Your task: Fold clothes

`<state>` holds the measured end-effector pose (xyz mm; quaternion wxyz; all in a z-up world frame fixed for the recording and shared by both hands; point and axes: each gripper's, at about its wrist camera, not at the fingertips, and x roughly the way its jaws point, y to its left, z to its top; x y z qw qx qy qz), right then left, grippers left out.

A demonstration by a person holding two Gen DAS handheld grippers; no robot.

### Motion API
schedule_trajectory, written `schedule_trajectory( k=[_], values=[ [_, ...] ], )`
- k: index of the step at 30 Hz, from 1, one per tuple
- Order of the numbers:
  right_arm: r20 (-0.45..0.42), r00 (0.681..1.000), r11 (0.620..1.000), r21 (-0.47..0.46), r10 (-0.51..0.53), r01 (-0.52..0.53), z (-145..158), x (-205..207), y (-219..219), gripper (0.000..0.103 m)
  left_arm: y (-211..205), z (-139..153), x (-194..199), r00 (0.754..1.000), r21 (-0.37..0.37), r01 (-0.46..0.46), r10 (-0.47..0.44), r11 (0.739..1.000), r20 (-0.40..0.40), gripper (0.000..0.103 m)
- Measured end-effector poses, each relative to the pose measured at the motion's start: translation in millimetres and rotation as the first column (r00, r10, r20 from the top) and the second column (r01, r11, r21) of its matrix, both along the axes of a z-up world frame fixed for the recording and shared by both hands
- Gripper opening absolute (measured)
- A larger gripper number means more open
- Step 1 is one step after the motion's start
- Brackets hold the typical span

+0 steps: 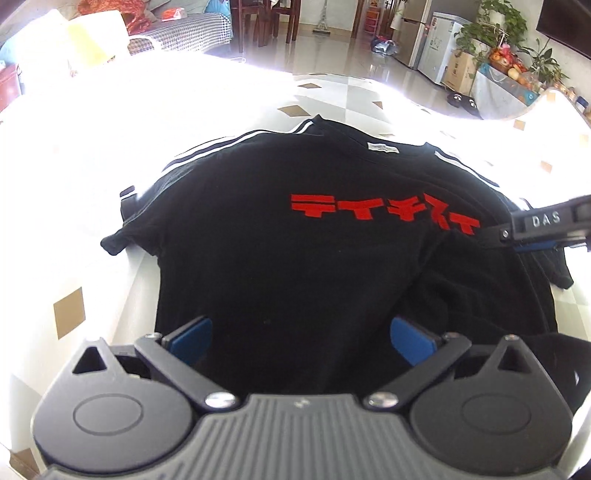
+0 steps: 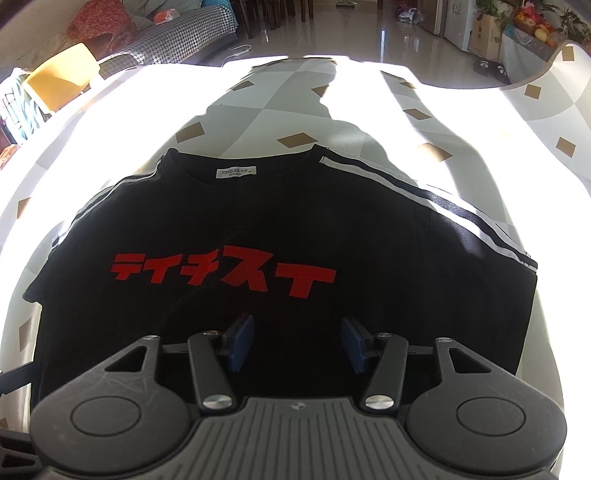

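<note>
On the table: one black T-shirt (image 2: pixel 280 236) lies front up on a pale cloth (image 2: pixel 461 122) with tan diamond patches, collar toward the far edge.
Print: red block characters (image 2: pixel 225 273) run across the chest in one row; they look like Japanese script, which I cannot read with certainty.
Neck label: one white tag (image 2: pixel 236 172) inside the collar; its first word looks like "TOPRSUNG" followed by "Kids", and the smaller line under it is too fine to make out.
Stripes: white bands (image 2: pixel 436 201) run along each shoulder and sleeve.
Sleeves: two, both spread out; the one on the left in the left wrist view (image 1: pixel 122 240) reaches the table's edge.
Left gripper (image 1: pixel 301 336): jaws spread wide over the shirt's lower part, holding nothing.
Right gripper (image 2: pixel 297 343): jaws partly apart above the lower front, nothing between the blue pads (image 2: pixel 242 341).
Writing on tool: "DAS" on the right gripper's side, seen from the left wrist camera.
Around: a checked sofa (image 2: pixel 177 33), one yellow cushion (image 2: pixel 61 75), a white cabinet (image 1: pixel 439 48), potted plants (image 1: pixel 506 29) and a pair of black slippers (image 1: pixel 461 101).
</note>
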<state>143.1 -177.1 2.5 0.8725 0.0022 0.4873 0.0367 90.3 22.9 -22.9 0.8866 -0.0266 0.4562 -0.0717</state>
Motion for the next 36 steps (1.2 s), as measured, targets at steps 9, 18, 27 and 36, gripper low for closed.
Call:
schedule_trajectory(
  k=[9,18,27,36],
  values=[
    [-0.005,0.999,0.998,0.038,0.049,-0.048,-2.1,-36.4,7.7,0.044,16.3,-13.9,22.0,0.992,-0.039,-0.121,0.12,0.992,-0.042,0.103],
    [-0.02,0.996,0.996,0.005,0.084,-0.084,-16.9,-58.6,24.9,0.016,-2.0,-24.2,26.4,0.992,0.126,-0.106,0.114,0.986,-0.051,0.103],
    [-0.005,0.995,0.994,-0.046,0.101,-0.101,-24.8,-68.0,32.8,0.016,-3.1,-25.7,26.3,0.991,0.143,-0.116,0.124,0.983,-0.046,0.103],
    [0.013,0.996,0.991,-0.098,0.093,-0.091,-24.4,-77.8,40.2,0.016,3.5,-26.0,29.4,0.99,0.134,-0.127,0.135,0.983,-0.044,0.103]
  ],
)
